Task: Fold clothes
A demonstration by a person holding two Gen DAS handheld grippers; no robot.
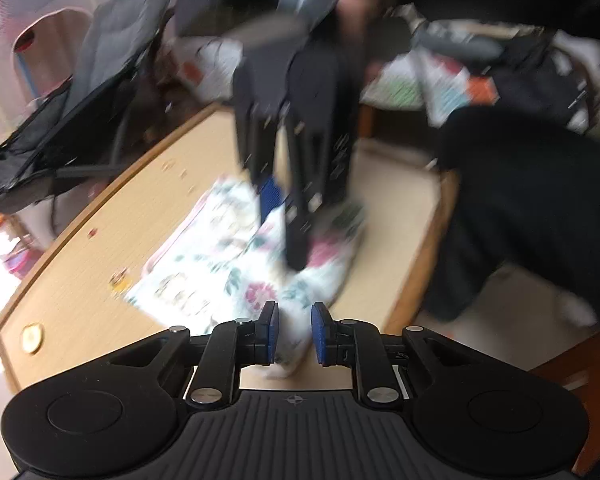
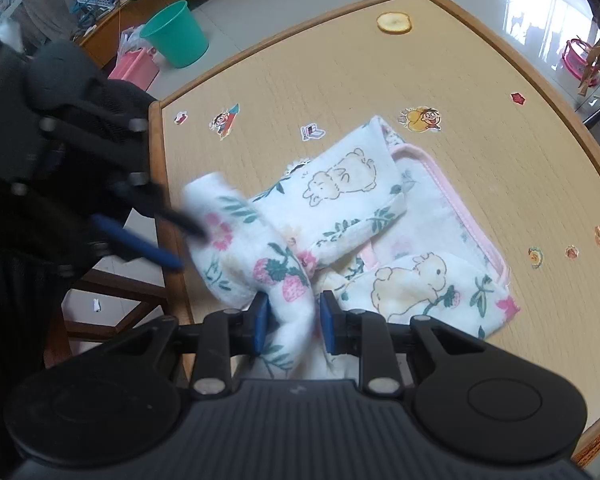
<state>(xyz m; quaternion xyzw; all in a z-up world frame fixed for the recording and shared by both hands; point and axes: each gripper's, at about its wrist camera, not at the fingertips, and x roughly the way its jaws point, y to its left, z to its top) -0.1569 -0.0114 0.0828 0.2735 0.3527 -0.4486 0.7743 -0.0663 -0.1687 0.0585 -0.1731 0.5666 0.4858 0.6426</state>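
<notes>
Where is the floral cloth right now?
In the right wrist view the floral cloth lies crumpled on the wooden table, near its left edge, one fold between the right gripper fingers, beside the left gripper.

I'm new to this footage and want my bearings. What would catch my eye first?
A white floral garment printed with bears and strawberries lies bunched on the wooden table. The right hand-held gripper has a fold of it between its blue pads, and the left hand-held gripper likewise straddles the cloth. Cartoon stickers dot the tabletop, with a teal bucket on the floor beyond.
</notes>
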